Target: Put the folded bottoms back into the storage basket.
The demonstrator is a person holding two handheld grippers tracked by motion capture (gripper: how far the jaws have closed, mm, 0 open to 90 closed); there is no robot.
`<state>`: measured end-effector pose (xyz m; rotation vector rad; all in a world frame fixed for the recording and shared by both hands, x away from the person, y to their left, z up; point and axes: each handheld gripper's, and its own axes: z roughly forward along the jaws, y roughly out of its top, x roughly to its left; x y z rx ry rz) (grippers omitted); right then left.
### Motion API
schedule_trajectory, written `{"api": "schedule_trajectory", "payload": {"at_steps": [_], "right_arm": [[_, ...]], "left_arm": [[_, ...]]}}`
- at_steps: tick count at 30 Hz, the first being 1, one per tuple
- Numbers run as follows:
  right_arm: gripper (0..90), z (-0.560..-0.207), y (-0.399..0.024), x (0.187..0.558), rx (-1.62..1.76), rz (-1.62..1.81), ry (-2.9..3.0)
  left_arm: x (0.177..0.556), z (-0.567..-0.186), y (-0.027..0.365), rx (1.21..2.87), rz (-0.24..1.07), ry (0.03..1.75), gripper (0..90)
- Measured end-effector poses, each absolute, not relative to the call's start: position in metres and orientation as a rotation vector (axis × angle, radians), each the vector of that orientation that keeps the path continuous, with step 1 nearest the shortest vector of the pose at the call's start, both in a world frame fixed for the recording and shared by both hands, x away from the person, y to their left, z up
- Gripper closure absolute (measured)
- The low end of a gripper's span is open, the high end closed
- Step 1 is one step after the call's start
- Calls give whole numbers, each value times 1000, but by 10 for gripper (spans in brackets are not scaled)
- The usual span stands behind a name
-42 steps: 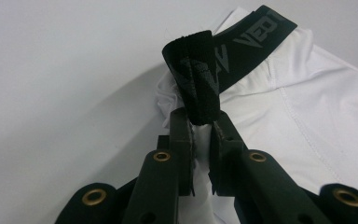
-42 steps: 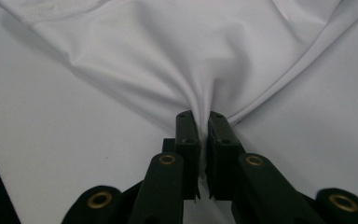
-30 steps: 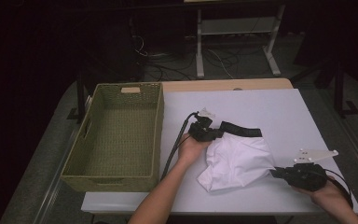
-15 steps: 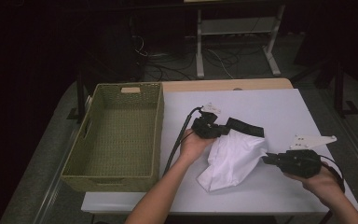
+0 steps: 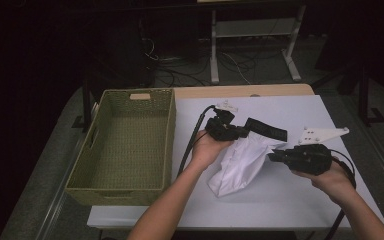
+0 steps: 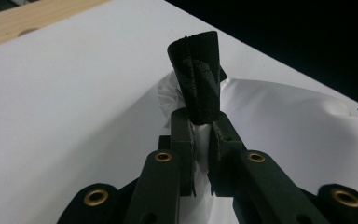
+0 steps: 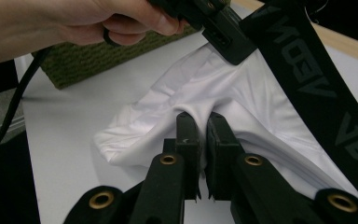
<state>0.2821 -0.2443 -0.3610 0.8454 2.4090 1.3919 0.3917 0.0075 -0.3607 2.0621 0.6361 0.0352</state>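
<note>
A white garment [image 5: 242, 160] with a black lettered waistband [image 5: 265, 130] hangs between my two grippers above the white table [image 5: 280, 200]. My left gripper [image 5: 240, 132] is shut on the waistband end; in the left gripper view the black band [image 6: 196, 84] stands up from between the jaws, white cloth [image 6: 279, 116] behind it. My right gripper [image 5: 272, 156] is shut on a fold of the white cloth [image 7: 200, 105]. In the right gripper view the other hand [image 7: 88, 21] and its gripper hold the waistband [image 7: 317, 79] above.
A green woven basket [image 5: 125, 140], with nothing in it, stands on the left part of the table. A wooden strip [image 5: 240, 91] runs along the table's far edge. Black cables trail from both grippers. A white metal frame [image 5: 250, 35] stands on the dark floor behind.
Both grippers have risen with the garment, lifting most of it off the table. The right gripper has also moved left, toward the left one, so the cloth now hangs bunched between them.
</note>
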Motion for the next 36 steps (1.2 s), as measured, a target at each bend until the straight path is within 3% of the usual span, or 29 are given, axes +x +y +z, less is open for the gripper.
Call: {"api": "schedule_trajectory", "payload": {"at_steps": [18,36], "right_arm": [[842,-293,-215,309,704,1430,2366],[842,-251,-166,335,614,1452,2387]], "left_arm": [[382,-281,24,2030,149,594,814],[386,-247,79,1976,191,625,814]]}}
